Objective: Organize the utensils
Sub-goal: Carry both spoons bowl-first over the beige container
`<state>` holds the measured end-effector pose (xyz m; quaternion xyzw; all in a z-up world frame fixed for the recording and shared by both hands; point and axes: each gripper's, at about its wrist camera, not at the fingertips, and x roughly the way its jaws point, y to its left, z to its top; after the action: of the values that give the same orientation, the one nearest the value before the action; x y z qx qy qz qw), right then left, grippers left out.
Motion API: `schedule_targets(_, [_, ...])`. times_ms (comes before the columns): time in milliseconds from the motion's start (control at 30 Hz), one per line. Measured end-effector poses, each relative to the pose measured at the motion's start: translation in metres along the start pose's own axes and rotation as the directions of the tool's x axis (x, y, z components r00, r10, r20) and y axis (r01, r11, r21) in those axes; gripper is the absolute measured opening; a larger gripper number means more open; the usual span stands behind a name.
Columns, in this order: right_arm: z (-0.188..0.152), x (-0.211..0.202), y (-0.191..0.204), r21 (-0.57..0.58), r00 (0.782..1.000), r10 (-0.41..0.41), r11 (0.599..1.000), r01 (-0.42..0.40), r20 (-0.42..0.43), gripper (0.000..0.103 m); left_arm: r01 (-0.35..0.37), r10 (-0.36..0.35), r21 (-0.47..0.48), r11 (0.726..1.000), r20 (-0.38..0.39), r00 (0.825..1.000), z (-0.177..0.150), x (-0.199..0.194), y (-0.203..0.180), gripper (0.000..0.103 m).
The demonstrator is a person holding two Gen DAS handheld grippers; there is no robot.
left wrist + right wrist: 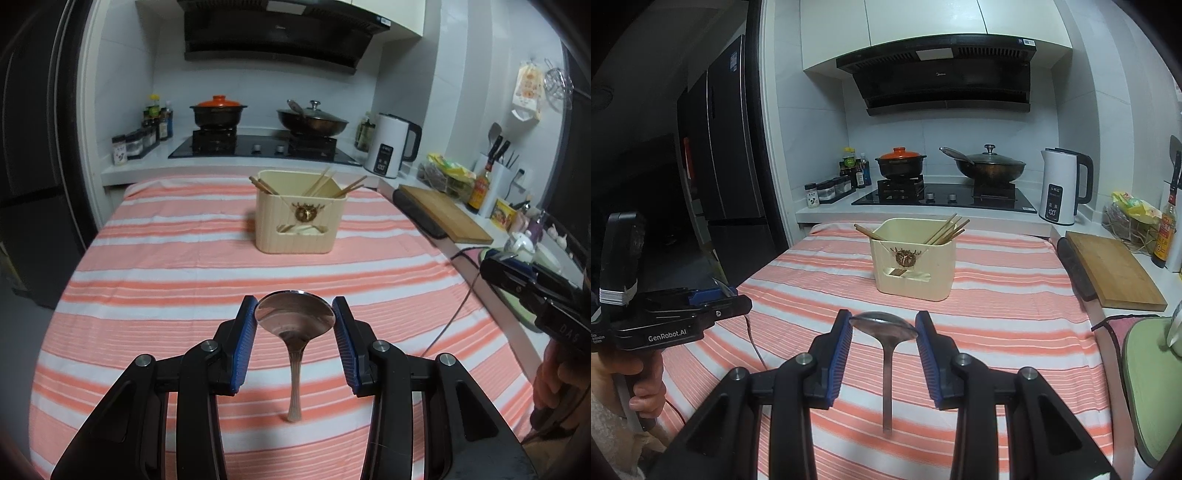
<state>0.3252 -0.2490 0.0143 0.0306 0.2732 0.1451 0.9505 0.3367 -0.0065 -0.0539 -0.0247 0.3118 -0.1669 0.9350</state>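
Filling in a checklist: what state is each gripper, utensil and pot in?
Left gripper: jaws shut on left spoon, by its bowl.
Right gripper: jaws shut on right spoon, by its bowl.
Holder: upright.
Chopsticks: leaning inside holder.
Clay pot: lidded.
Wok: lidded.

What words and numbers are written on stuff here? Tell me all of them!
"GenRobot.AI": on the side of the left gripper.
"100": on the white kettle display.
"DAS": on the right gripper body, partly cut off.
Sauce bottle, spice jars and range hood labels: too small or blurred to read.
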Motion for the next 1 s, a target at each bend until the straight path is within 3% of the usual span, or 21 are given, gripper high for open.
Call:
schedule_targets(300, [0.021, 0.012, -0.005, 0.007, 0.999, 0.034, 0.999, -0.034, -0.005, 0.036, 0.042, -0.042, -0.023, 0.999, -0.017, 0.999, 0.018, 0.01, 0.004, 0.041])
schedule_targets(467, [0.043, 0.029, -0.014, 0.018, 0.998, 0.06, 0.998, -0.06, -0.02, 0.036, 0.09, -0.091, -0.038, 0.995, -0.022, 0.996, 0.044, 0.015, 0.006, 0.041])
schedule_targets(633, [0.081, 0.054, -0.026, 0.04, 0.997, 0.079, 0.996, -0.078, -0.023, 0.036, 0.135, -0.135, -0.045, 0.99, 0.019, 0.991, 0.099, 0.017, 0.008, 0.041])
schedule_targets(800, [0.134, 0.085, -0.039, 0.047, 0.998, 0.059, 0.997, -0.059, 0.012, 0.036, 0.093, -0.092, -0.004, 0.996, 0.124, 0.988, 0.171, 0.024, 0.002, 0.041])
schedule_targets(1000, [0.191, 0.126, -0.055, 0.054, 0.994, 0.011, 0.998, -0.017, 0.106, 0.036, 0.049, -0.036, -0.048, 0.998, 0.238, 0.971, 0.235, 0.066, 0.008, 0.041])
